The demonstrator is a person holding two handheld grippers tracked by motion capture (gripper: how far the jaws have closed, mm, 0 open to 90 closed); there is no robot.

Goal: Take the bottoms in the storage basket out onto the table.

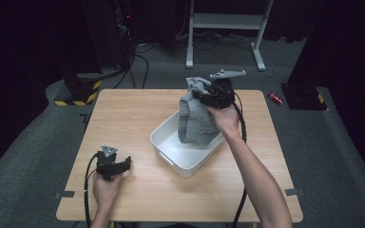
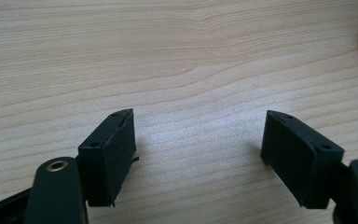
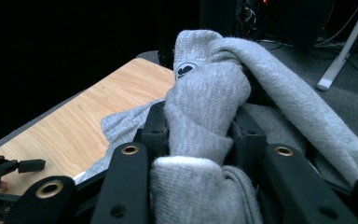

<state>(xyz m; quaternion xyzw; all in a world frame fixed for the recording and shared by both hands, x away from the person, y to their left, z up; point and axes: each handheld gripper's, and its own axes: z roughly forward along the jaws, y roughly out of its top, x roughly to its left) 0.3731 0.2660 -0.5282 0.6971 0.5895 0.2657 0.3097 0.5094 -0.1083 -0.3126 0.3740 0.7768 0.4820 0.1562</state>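
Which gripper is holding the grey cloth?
The right gripper: it's shut on the grey cloth above the white tub. The left gripper is open over bare table.

No readable text, small round dark logo on grey garment (image 3: 200,107), illegible

The white bin (image 1: 186,156) blocks the table's (image 1: 123,114) middle-right, with a grey garment (image 1: 196,121) hanging into it. Bare wood lies open to the left and along the near edge.
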